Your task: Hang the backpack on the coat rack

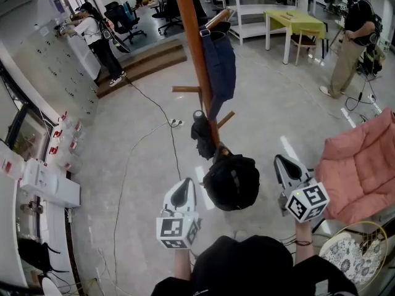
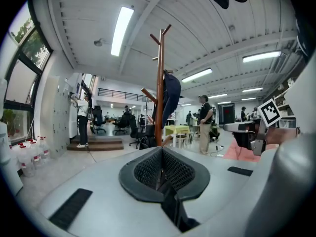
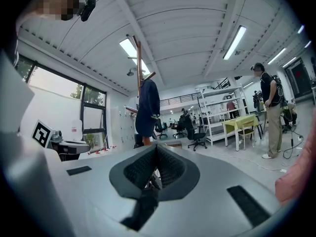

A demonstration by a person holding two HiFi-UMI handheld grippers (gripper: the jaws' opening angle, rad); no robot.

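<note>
The wooden coat rack rises in the middle of the head view, with a dark blue garment on an upper peg and a small black item lower down. The black backpack hangs low on the near side of the pole, its top at a low peg. My left gripper is shut and holds nothing, just left of the backpack. The right gripper is shut too and holds nothing, to the backpack's right. Both gripper views look level at the rack past shut jaws.
A pink padded seat stands at the right, with a round patterned cushion below it. A cable runs over the floor left of the rack. A person stands at the far right by a yellow-green table; another person is at the lockers.
</note>
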